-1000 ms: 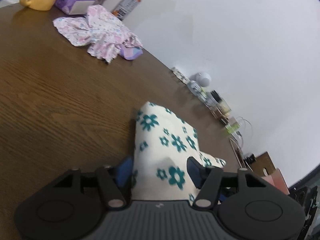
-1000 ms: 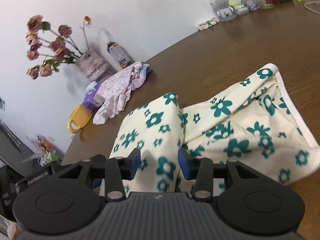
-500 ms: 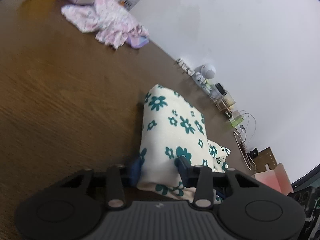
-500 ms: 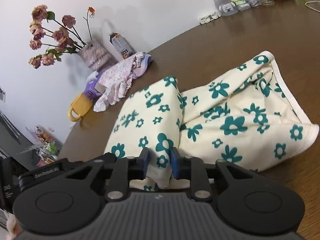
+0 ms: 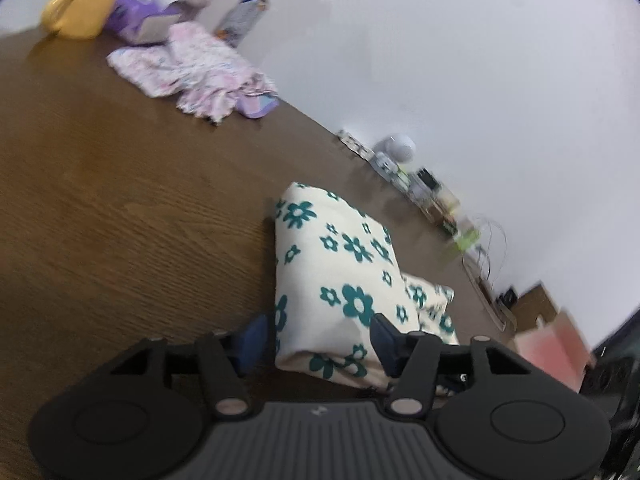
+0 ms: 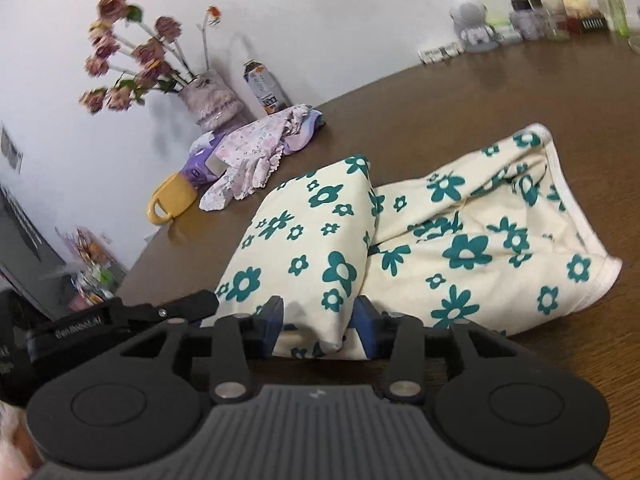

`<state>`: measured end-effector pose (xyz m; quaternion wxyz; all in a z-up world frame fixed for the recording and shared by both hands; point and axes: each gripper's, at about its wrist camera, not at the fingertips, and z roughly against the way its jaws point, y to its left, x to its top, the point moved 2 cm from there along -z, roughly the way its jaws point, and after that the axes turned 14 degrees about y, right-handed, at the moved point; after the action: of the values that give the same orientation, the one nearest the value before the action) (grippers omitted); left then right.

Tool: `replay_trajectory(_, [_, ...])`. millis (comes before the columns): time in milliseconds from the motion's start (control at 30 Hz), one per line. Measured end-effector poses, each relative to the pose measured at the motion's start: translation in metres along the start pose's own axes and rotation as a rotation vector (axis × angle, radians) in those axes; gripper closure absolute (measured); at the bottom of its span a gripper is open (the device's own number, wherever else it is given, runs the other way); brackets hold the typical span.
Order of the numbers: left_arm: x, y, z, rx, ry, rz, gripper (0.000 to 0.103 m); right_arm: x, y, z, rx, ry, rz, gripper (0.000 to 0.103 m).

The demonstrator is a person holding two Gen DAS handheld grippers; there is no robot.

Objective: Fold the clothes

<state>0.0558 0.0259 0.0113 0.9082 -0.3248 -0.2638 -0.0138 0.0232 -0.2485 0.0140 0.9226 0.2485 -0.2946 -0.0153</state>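
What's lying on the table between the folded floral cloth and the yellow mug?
Right wrist view: bare brown wooden table separates the cream teal-flowered cloth from the yellow mug; a crumpled pink floral garment lies just behind.

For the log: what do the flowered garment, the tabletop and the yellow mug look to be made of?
Flowered garment: soft knit fabric, likely cotton, matte cream with printed teal flowers; it creases and has a stitched hem.
Tabletop: dark brown wood or wood-look laminate, with visible grain lines and a slight sheen; which one is unclear.
Yellow mug: probably glazed ceramic, smooth and faintly glossy; plastic can't be ruled out.
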Motion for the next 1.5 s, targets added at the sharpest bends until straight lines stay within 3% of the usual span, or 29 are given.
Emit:
replay_trajectory(33, [-0.002,-0.001,-0.002,0.007,0.017,-0.014,0.074,-0.001,0.002,-0.001,-0.014,0.013,0.021,0.071])
replay_trajectory(100, [-0.004,-0.002,-0.001,0.011,0.017,-0.022,0.072,-0.003,0.005,-0.003,-0.02,0.033,0.044,0.08])
replay_trajectory(167, [-0.005,-0.003,0.001,0.012,0.011,-0.025,0.061,-0.004,0.007,-0.001,-0.024,0.032,0.053,0.078])
replay_trajectory(300, [-0.005,-0.002,0.0,0.002,0.014,-0.027,0.067,-0.004,0.005,-0.005,-0.022,0.043,0.054,0.077])
replay_trajectory(367, [-0.004,0.0,0.001,-0.007,0.006,-0.002,0.06,-0.005,0.004,-0.007,-0.013,0.049,0.05,0.077])
replay_trajectory(400, [-0.002,0.004,0.0,-0.014,0.0,0.026,0.044,-0.005,0.003,-0.005,-0.003,0.042,0.046,0.077])
replay_trajectory(433, [0.001,0.007,0.0,-0.021,-0.007,0.053,0.035,-0.004,0.002,-0.002,0.006,0.033,0.039,0.072])
replay_trajectory(467, [0.003,0.01,0.0,-0.029,-0.014,0.081,0.035,-0.004,-0.001,0.0,0.012,0.021,0.028,0.063])
replay_trajectory(600, [0.013,0.022,-0.003,-0.061,-0.035,0.186,0.035,-0.001,-0.007,0.01,0.013,-0.002,0.034,0.061])
replay_trajectory(767, [0.028,0.032,-0.013,-0.1,-0.036,0.256,0.037,0.001,-0.012,0.023,-0.013,-0.019,0.086,0.061])
replay_trajectory(1067, [0.049,0.028,-0.037,-0.104,-0.02,0.267,0.046,0.017,-0.044,0.046,-0.085,-0.05,0.06,0.058])
replay_trajectory(1133, [0.052,0.03,-0.043,-0.119,0.001,0.282,0.062,0.022,-0.055,0.05,-0.1,-0.057,0.037,0.058])
replay_trajectory(1300, [0.053,0.031,-0.042,-0.134,-0.011,0.298,0.067,0.033,-0.1,0.063,-0.149,-0.071,-0.086,0.056])
replay_trajectory(1500, [0.061,0.012,-0.035,-0.059,-0.038,0.22,0.072,0.031,-0.143,0.056,-0.113,-0.021,-0.196,0.057])
